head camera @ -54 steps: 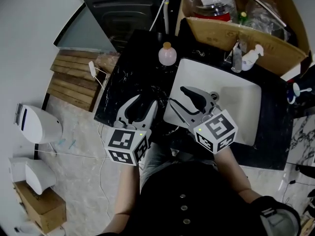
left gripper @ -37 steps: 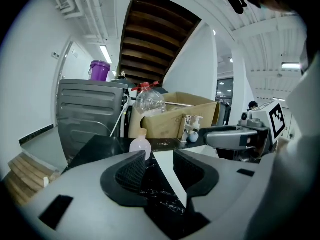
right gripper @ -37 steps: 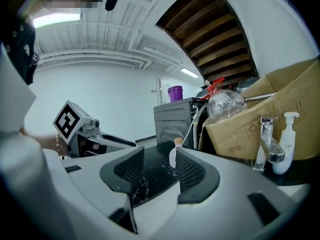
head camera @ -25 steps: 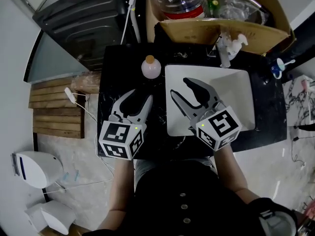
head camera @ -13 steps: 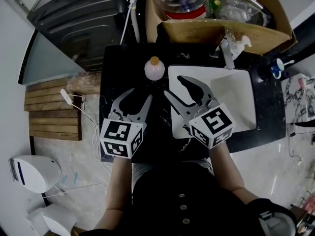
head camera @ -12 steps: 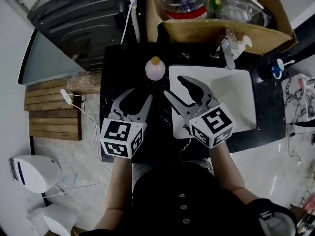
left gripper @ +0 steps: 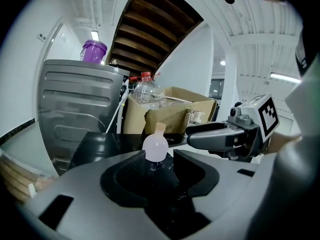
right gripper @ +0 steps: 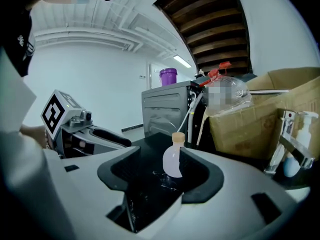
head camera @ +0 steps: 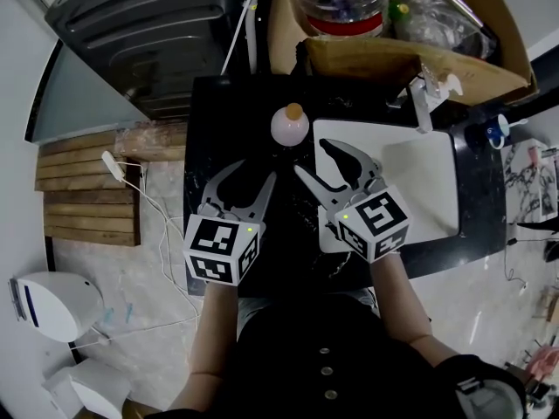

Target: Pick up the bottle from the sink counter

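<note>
Two empty claws: left claw (head camera: 250, 175) spread, right claw (head camera: 312, 158) just opening wider; the corked bottle (head camera: 289, 126) stands ungrasped on the worktop (head camera: 218, 116) just ahead.

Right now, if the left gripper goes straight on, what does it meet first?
Probably the bottle: it stands centred beyond the open jaws of the left gripper, not yet touched. How far off, I cannot tell.

Left claw (head camera: 253, 172) gapes empty; right claw (head camera: 311, 157), empty, has just been opening.
</note>
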Motion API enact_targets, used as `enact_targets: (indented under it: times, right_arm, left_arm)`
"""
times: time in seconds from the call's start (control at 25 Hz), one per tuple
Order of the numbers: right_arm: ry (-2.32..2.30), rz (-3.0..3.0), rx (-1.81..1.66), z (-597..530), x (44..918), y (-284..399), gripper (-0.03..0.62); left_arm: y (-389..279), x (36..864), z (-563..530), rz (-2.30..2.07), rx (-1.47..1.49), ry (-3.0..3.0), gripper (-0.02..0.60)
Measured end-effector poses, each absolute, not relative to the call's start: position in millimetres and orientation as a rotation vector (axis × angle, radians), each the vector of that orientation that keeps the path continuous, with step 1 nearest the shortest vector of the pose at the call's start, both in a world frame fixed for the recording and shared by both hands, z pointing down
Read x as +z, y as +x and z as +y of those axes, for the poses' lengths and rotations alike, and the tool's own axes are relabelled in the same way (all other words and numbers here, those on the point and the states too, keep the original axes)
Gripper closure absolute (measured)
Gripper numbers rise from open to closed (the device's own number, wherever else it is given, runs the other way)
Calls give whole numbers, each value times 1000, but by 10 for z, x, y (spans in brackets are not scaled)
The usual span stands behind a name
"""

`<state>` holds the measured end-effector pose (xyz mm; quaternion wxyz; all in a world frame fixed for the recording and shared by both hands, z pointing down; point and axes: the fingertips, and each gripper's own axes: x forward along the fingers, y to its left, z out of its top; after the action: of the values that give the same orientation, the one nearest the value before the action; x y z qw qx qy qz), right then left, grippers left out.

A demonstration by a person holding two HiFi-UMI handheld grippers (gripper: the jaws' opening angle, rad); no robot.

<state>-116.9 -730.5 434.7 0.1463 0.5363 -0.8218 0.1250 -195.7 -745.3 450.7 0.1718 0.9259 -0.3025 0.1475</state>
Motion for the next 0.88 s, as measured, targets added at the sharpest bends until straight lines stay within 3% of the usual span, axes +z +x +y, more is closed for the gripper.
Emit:
enact_targets:
  times: [0.52, 0.88]
  right_arm:
    - [1596, -2262, 392, -7640, 4691, -1084, 281]
    - [1591, -2218, 420, -7847, 4950, -1015, 261]
  left_arm:
    - [-1985, 4655, -7628, -804, 428, 2640, 410]
    - [-1903, 4685, -7731, -770, 406, 2651, 408]
